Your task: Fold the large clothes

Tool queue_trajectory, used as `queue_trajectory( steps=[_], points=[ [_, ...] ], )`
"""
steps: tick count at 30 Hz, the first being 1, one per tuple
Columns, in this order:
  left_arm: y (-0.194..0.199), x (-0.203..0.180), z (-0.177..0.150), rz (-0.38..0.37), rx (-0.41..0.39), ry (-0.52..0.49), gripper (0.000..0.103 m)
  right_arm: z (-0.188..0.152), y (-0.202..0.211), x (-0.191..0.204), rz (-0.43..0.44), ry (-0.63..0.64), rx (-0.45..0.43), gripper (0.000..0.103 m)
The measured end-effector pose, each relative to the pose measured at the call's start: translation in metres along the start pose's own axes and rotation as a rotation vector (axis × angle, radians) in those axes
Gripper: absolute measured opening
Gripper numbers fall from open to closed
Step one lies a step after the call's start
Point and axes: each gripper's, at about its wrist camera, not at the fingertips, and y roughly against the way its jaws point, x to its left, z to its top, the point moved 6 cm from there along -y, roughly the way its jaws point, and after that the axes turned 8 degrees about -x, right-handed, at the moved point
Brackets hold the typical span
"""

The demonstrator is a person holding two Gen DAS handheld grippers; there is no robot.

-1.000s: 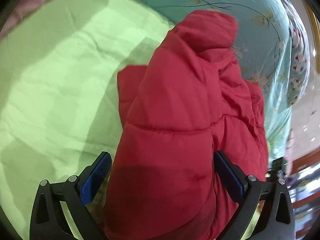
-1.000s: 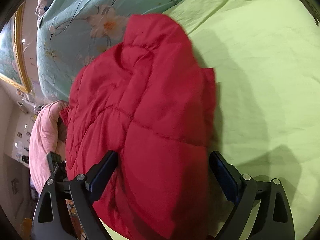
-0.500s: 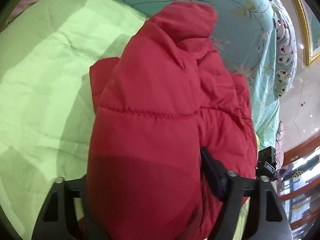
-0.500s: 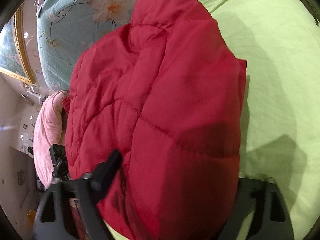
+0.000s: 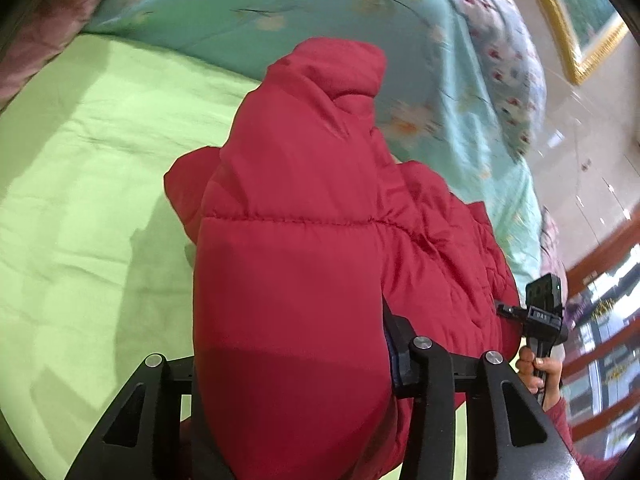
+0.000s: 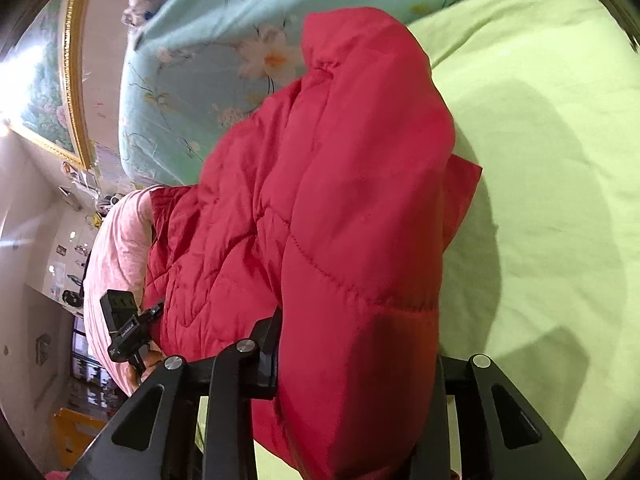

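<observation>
A red quilted puffer jacket (image 5: 304, 240) hangs bunched over a light green bed sheet (image 5: 80, 200). My left gripper (image 5: 292, 368) is shut on the jacket's near edge, the padding bulging over its jaws. In the right wrist view the same jacket (image 6: 340, 208) fills the middle, and my right gripper (image 6: 356, 376) is shut on its other near edge. Each wrist view shows the other gripper at the far side of the jacket: the right one (image 5: 540, 316) and the left one (image 6: 128, 332). The fingertips are hidden by fabric.
A teal floral quilt (image 5: 280, 12) lies at the far side of the bed, also in the right wrist view (image 6: 192, 64). A pink pillow (image 6: 116, 248) sits by the bed's edge. A gold-framed picture (image 5: 576, 20) hangs on the wall.
Both grippers have closed on the jacket, from wide open a second ago. The jacket now rises higher over the sheet and the views tilt up toward the quilt and wall.
</observation>
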Motion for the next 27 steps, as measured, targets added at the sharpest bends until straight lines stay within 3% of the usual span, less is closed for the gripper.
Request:
queue_trajectory(
  steps=[6, 11, 17, 20, 27],
  points=[
    [-0.011, -0.058, -0.041, -0.092, 0.039, -0.024, 0.042, -0.018, 0.068, -0.026, -0.068, -0.001, -0.027, 0.033],
    [-0.023, -0.077, -0.078, -0.119, 0.049, 0.001, 0.042, -0.031, 0.107, -0.044, -0.082, -0.025, -0.047, 0.033],
    [-0.036, -0.058, -0.103, -0.058, 0.069, 0.065, 0.044, -0.035, 0.103, -0.055, -0.097, -0.047, -0.036, 0.038],
    [-0.04, -0.058, -0.11, -0.035, 0.071, 0.072, 0.048, -0.033, 0.095, -0.063, -0.122, -0.06, -0.03, 0.047],
    [-0.029, -0.062, -0.115, 0.052, 0.053, 0.031, 0.069, -0.038, 0.1, -0.08, -0.151, -0.087, -0.044, 0.07]
  ],
)
